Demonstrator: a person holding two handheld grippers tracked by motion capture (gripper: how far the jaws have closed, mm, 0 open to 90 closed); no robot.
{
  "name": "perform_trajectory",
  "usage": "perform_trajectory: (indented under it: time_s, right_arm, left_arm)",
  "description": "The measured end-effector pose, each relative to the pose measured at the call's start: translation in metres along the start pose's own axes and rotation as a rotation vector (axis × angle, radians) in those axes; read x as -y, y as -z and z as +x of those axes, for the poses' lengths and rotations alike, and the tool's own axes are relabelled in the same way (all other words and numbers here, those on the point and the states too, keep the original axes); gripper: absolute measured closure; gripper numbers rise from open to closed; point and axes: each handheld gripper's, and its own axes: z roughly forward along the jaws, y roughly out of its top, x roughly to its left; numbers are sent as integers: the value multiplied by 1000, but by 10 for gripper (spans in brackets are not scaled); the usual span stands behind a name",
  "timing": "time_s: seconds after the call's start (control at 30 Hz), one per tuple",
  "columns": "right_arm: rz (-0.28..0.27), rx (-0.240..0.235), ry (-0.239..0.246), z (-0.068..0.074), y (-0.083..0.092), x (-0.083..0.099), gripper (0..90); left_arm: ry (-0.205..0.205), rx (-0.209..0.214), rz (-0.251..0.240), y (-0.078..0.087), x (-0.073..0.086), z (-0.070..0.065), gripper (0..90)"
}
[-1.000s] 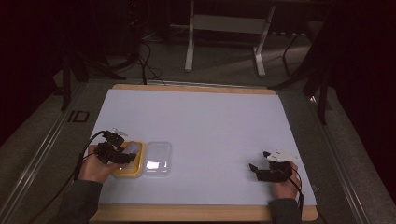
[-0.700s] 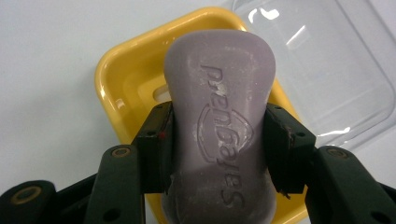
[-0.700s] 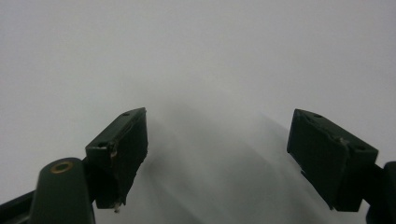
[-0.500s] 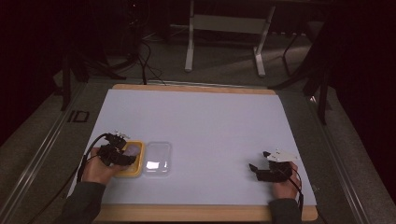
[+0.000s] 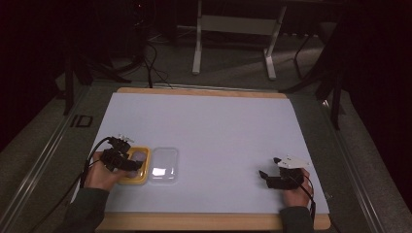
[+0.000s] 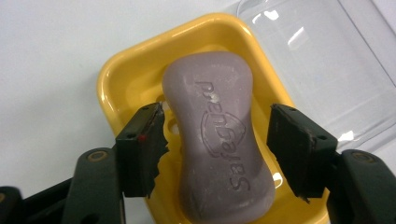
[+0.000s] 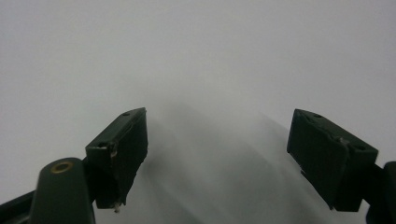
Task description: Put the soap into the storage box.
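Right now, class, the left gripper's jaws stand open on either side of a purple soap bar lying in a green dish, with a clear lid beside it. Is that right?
Not quite: the dish is yellow, as the left gripper view shows. The left gripper does stand open on either side of the purple soap bar, with the clear lid beside the dish.

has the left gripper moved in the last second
Yes. The left gripper has slid slightly toward the person along the yellow soap dish, whose place on the table is unchanged.

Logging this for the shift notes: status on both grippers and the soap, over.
Left hand-held gripper open, jaws either side of the purple soap bar in its yellow dish. Right hand-held gripper open over bare table. Clear lid beside the dish.
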Motion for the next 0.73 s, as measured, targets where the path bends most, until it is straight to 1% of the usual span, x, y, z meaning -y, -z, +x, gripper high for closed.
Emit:
perform_trajectory:
  time_s: [0.17, 0.27, 0.4, 0.47, 0.53, 0.63, 0.67, 0.7, 0.73]
  right_arm:
    - [0, 1, 0, 0, 0, 0, 200]
    - [-1, 0, 0, 0, 0, 0, 200]
    - [2, 0, 0, 0, 0, 0, 200]
    - [2, -1, 2, 0, -1, 0, 200]
    - [11, -1, 3, 0, -1, 0, 200]
    - [30, 1, 4, 0, -3, -1, 199]
    - [30, 1, 4, 0, -3, -1, 199]
    - [37, 1, 7, 0, -4, -1, 199]
    - [47, -1, 8, 0, -5, -2, 200]
  left_arm:
    - [-45, -40, -1, 2, -3, -3, 363]
    - [-71, -43, -18, 4, -5, -6, 362]
    - [-101, -38, -55, 7, -9, -10, 361]
    - [-104, -37, -76, 8, -11, -12, 362]
    - [-95, -44, -92, 6, -13, -15, 364]
    - [-88, -21, -130, 4, -17, -20, 366]
    - [-88, -21, -130, 4, -17, -20, 366]
    - [-91, -21, -146, 3, -19, -23, 366]
    - [-95, -25, -151, 3, -20, -24, 366]
